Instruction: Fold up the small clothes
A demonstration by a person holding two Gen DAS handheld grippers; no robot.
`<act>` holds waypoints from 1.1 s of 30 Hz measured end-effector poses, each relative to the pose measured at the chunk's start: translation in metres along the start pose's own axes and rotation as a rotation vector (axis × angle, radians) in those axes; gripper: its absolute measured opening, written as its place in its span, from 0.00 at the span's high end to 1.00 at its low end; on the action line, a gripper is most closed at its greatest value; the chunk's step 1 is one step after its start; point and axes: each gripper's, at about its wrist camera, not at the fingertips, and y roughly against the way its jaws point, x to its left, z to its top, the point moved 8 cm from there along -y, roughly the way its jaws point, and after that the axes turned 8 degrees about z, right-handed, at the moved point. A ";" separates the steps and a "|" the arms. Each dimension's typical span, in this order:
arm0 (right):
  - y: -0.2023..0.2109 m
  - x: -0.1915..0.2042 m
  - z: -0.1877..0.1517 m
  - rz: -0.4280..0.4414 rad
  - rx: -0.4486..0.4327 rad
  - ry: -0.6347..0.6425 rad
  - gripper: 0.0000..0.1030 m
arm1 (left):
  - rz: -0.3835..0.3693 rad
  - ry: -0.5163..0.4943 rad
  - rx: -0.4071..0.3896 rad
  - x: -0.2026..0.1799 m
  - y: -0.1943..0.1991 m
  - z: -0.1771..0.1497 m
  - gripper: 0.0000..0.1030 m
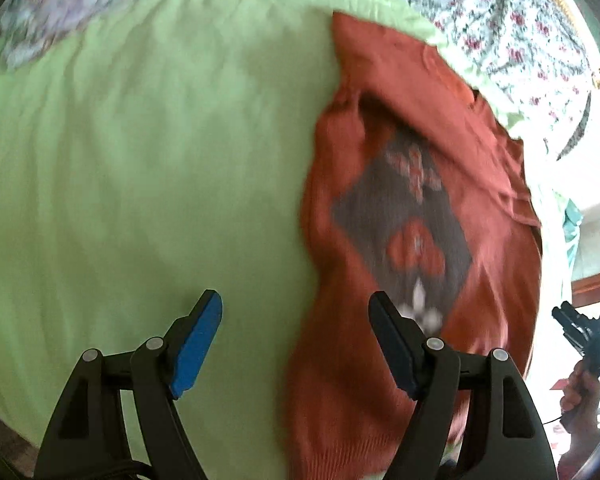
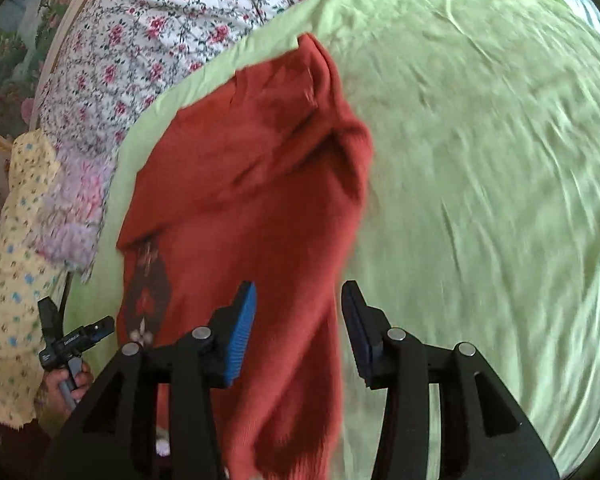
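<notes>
Green bed sheet (image 1: 140, 160) over a bed, one rust-red sweater (image 1: 400, 128) lying on it, floral bedding (image 2: 148, 40) behind.

The sweater lies partly folded toward the floral side of the sheet, one flap turned over so that only part of its dark diamond patch (image 1: 404, 216) shows in the right wrist view. As a judgement, the fold is underway: each pinch should take the knit near an edge or corner, carry it over in one smooth sweep, and lay edges in line so no ridge bunches. The left gripper (image 1: 296, 344) hovers with fingers spread wide and empty, straddling the sweater's edge. The right gripper (image 2: 298, 332) is also spread, cloth lying between its fingers but not pinched. Count: one sweater, one sheet, two grippers, one floral quilt, one lilac fluffy cloth (image 2: 76, 208) beside the quilt.
</notes>
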 end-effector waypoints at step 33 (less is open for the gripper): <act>0.044 -0.070 -0.110 0.006 -0.029 -0.200 0.94 | -0.009 -0.148 0.066 -0.011 0.013 -0.099 0.79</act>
